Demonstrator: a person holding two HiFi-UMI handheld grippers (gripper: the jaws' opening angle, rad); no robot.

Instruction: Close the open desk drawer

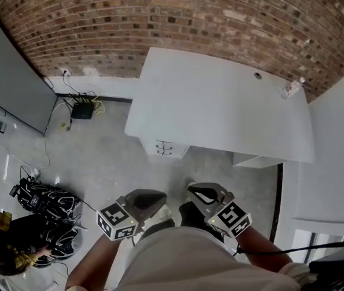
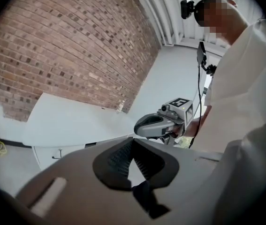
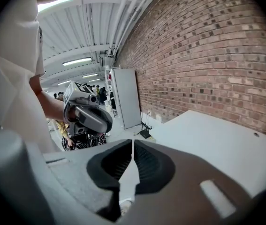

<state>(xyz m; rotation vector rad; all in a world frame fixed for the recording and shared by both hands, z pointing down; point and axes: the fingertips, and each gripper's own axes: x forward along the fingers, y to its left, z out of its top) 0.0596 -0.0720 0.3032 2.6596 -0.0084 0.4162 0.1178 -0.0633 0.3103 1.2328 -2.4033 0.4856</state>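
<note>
Head view: white flat-topped bench (image 1: 220, 102) stood against red brick wall (image 1: 159, 17). White drawer unit with two small dark handles (image 1: 164, 147) sat under the bench's near left edge; fronts looked flush, pushed in. Left tongs (image 1: 150, 200) and right tongs (image 1: 203, 194) were held side by side, well short of the bench. Small clear bottle (image 1: 292, 88) stood near the bench's far right corner. Black backpack (image 1: 44, 202) lay on the floor at left.

Left gripper view: left tongs (image 2: 133, 146) were closed, ribbed pads meeting at the tips, nothing between. Right tongs (image 2: 154, 124) showed just beyond; drawer unit (image 2: 57, 151) low left, under the bench.

Right gripper view: right tongs (image 3: 133, 146) were drawn together to a hairline slit, empty. Left tongs (image 3: 93, 118) showed at left, bench at right
</note>
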